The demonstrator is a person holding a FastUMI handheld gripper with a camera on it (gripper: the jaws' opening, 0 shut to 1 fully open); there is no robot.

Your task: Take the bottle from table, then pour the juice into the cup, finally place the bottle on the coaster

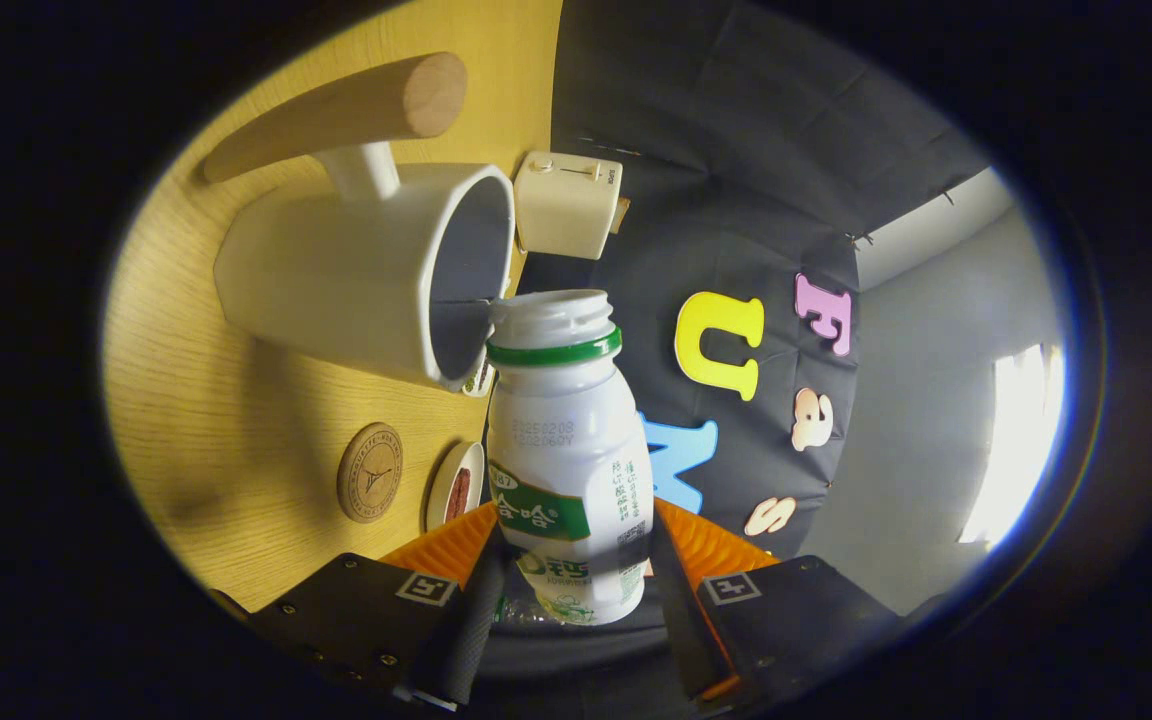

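You've got the bottle pinched between the fingers, one pressing each side of its lower body, and the grip looks square. The whole view is rolled over, so the bottle is tipped well onto its side relative to the table. Its long axis runs straight out ahead of the fingers, open mouth leading, cap off. Right at that mouth sits the cup, its rim just touching or just beside the bottle's neck; I can't tell which. The cup's opening faces the bottle, so the pour line looks good. No juice visible crossing over, so I'd judge you're at the start of the pour or just short of it. Keep the mouth over the rim as you tilt further. The coaster lies on the table beside the fingers, nearer than the cup, waiting for the set-down.
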